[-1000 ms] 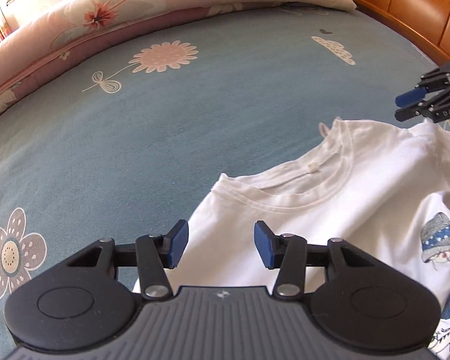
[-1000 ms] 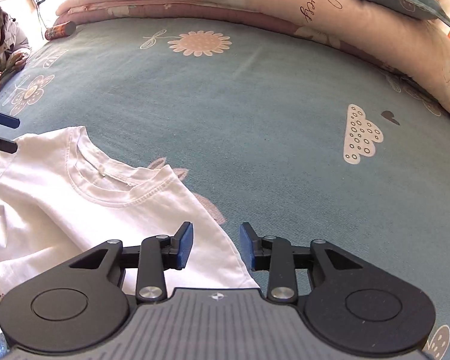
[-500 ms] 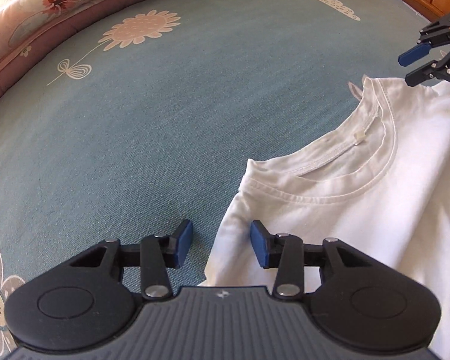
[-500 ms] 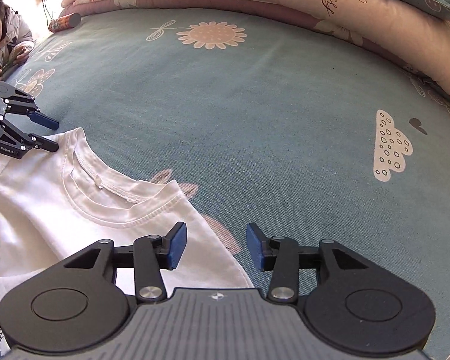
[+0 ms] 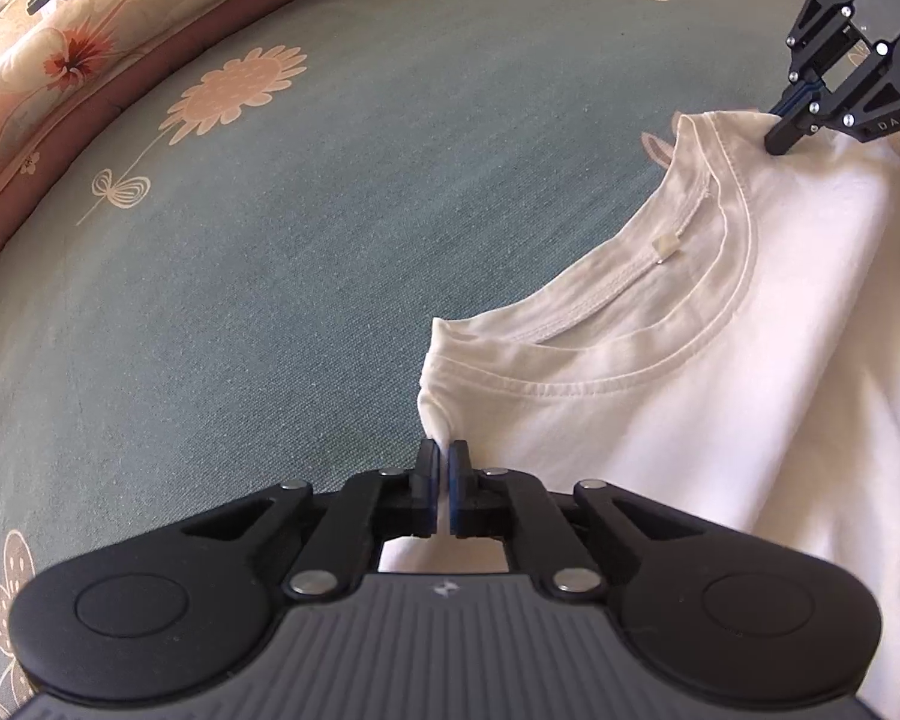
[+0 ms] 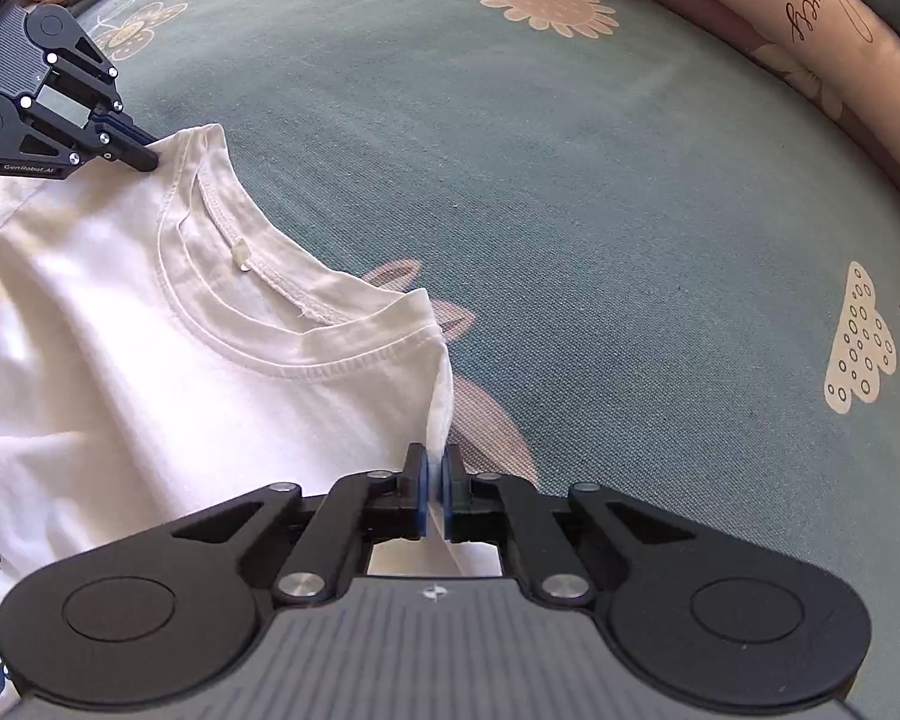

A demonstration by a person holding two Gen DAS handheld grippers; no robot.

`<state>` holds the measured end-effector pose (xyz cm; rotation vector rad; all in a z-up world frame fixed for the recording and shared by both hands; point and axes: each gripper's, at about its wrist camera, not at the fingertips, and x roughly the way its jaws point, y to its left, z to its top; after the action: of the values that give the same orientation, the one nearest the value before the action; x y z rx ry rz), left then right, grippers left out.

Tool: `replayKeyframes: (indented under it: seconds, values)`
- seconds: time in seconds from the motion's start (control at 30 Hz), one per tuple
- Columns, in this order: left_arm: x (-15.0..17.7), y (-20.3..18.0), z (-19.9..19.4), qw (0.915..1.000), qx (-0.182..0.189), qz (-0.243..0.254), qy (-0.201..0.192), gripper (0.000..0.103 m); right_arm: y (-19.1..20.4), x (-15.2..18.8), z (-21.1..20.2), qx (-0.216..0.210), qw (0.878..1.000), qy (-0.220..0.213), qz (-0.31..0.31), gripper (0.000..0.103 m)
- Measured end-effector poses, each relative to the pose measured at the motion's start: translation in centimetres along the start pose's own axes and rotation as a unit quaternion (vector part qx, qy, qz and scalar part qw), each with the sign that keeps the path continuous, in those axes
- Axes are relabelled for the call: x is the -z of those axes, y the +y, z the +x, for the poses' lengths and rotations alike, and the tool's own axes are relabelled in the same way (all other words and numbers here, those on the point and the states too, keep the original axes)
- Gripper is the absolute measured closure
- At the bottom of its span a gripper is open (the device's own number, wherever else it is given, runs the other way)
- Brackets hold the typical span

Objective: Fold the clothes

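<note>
Both shoulders of the white T-shirt [image 5: 720, 396] were pinched while it lay face up on the teal bed sheet [image 5: 270, 240], collar toward the pillows [image 5: 60, 78]. Left gripper [image 5: 441, 483] had its jaws closed on the shoulder fabric at one side of the neckline; right gripper [image 6: 433, 495] was clamped on the other side (only thin tufts sat between the pads). Judging from that, any lift or drag should have kept both grips level, equally tensioned and slow, since such shallow bites could slip.
</note>
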<state>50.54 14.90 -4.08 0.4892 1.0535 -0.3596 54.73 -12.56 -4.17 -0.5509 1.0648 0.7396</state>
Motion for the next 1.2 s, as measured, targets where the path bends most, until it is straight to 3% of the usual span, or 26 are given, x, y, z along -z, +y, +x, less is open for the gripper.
replayKeyframes:
  seconds: [0.27, 0.37, 0.4, 0.47, 0.63, 0.73, 0.83, 0.9, 1.0, 1.2]
  values:
    - [-1.5, 0.8, -2.2, 0.9961, -0.067, -0.007, -0.057, 0.102, 0.0, -2.3, -2.0, 0.092, 0.994, -0.063, -0.004, 0.098]
    - [-2.7, 1.8, -0.5, 0.9962, -0.062, -0.038, -0.048, 0.099, -0.8, -3.1, -0.8, 0.106, 0.993, -0.056, 0.018, 0.097]
    - [-2.8, 2.2, 0.2, 0.9959, -0.056, -0.059, -0.041, 0.093, -1.0, -3.2, -0.4, 0.107, 0.993, -0.05, 0.03, 0.097]
    - [-2.6, 2.4, 0.7, 0.9942, -0.058, -0.082, -0.038, 0.093, -1.3, -3.3, 0.4, 0.11, 0.992, -0.039, 0.053, 0.09]
    - [-0.6, 1.0, -2.2, 0.9927, -0.067, -0.086, -0.052, 0.091, -0.9, -1.0, -3.6, 0.123, 0.985, -0.074, 0.096, 0.067]
    - [0.9, -0.3, -4.7, 0.9922, -0.066, -0.092, -0.053, 0.086, -0.6, 1.5, -6.1, 0.135, 0.98, -0.069, 0.13, 0.067]
    - [2.3, -1.9, -6.9, 0.9915, -0.036, -0.117, -0.045, 0.083, -0.4, 4.5, -8.3, 0.146, 0.973, -0.052, 0.171, 0.065]
    - [3.2, -3.4, -7.9, 0.9904, -0.018, -0.132, -0.037, 0.081, -0.3, 7.1, -9.4, 0.133, 0.965, -0.041, 0.223, 0.063]
    - [4.7, -6.1, -8.9, 0.9892, 0.008, -0.145, -0.024, 0.078, 0.7, 11.3, -10.2, 0.088, 0.943, -0.031, 0.318, 0.061]
    - [6.5, -10.8, -10.2, 0.9871, 0.046, -0.153, -0.005, 0.077, 6.4, 14.6, -10.1, 0.027, 0.924, -0.014, 0.381, 0.061]
